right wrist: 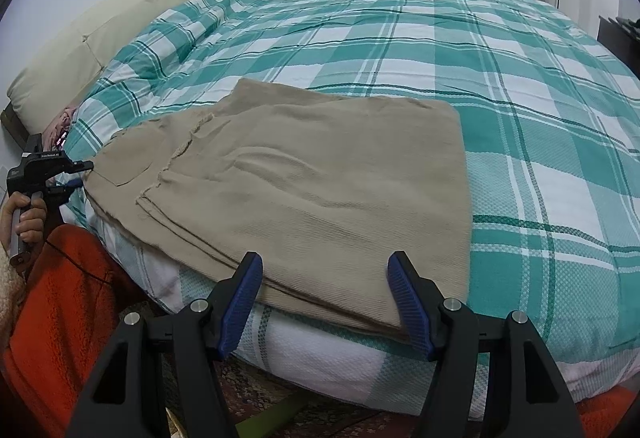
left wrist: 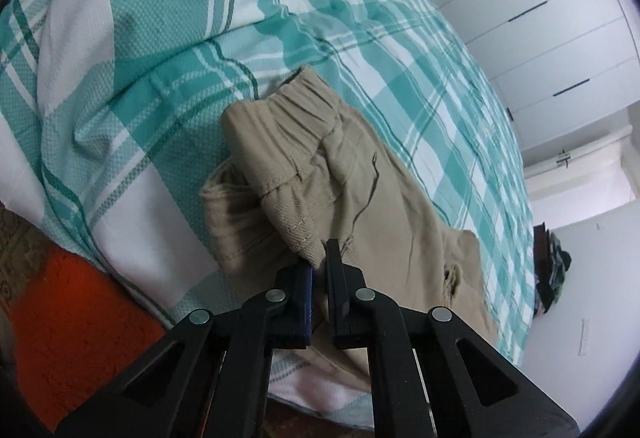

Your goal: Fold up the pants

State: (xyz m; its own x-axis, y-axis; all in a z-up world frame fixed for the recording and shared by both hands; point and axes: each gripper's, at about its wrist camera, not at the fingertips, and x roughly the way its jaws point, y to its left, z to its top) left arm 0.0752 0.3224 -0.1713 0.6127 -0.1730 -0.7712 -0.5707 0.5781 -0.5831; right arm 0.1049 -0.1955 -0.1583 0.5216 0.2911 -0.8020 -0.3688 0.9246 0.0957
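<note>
While pinched, pants (left wrist: 340, 173) beside pillow (right wrist: 92, 37)

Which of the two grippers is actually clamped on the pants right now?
The left gripper: its jaws are pinched shut on the beige pants near the waistband. The right gripper hangs open at the other end, gripping nothing.

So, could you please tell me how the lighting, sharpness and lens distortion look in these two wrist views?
Left wrist view: strong fisheye bending of the bed cover and wardrobe, dark corner vignette, soft even light, pants sharp, left gripper slightly soft. Right wrist view: the same barrel curve on the bed cover, flat light, no glare, pants crisp, the right gripper throwing no hard shadow.
</note>
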